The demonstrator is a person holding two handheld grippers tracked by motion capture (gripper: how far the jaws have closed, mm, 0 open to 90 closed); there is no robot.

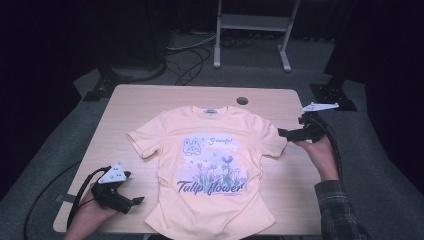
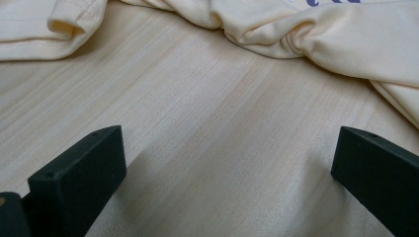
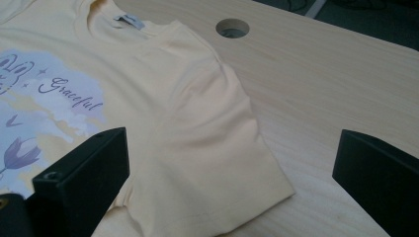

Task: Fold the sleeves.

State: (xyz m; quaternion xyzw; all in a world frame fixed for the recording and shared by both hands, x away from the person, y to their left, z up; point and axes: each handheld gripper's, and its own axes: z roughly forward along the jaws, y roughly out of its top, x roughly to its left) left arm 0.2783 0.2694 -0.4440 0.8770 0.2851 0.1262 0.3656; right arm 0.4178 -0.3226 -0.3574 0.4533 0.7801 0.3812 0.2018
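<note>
A pale orange T-shirt (image 1: 210, 165) lies flat, face up, on the wooden table (image 1: 150, 102), printed with a rabbit, flowers and "Tulip flower". My left gripper (image 1: 134, 202) rests near the table's front left, open, just left of the shirt's hem. In the left gripper view the shirt's rumpled side (image 2: 296, 34) lies beyond the wide-apart jaws, over bare wood. My right gripper (image 1: 283, 133) hovers at the shirt's right sleeve, open. In the right gripper view that sleeve (image 3: 222, 143) lies between the jaws, with the collar label (image 3: 129, 20) farther off.
A round cable hole (image 1: 242, 100) is set in the table near its far edge, also shown as a hole (image 3: 232, 27) in the right gripper view. Beyond the table stand a white metal frame (image 1: 252, 30) and cables on grey floor. Black stands flank the table.
</note>
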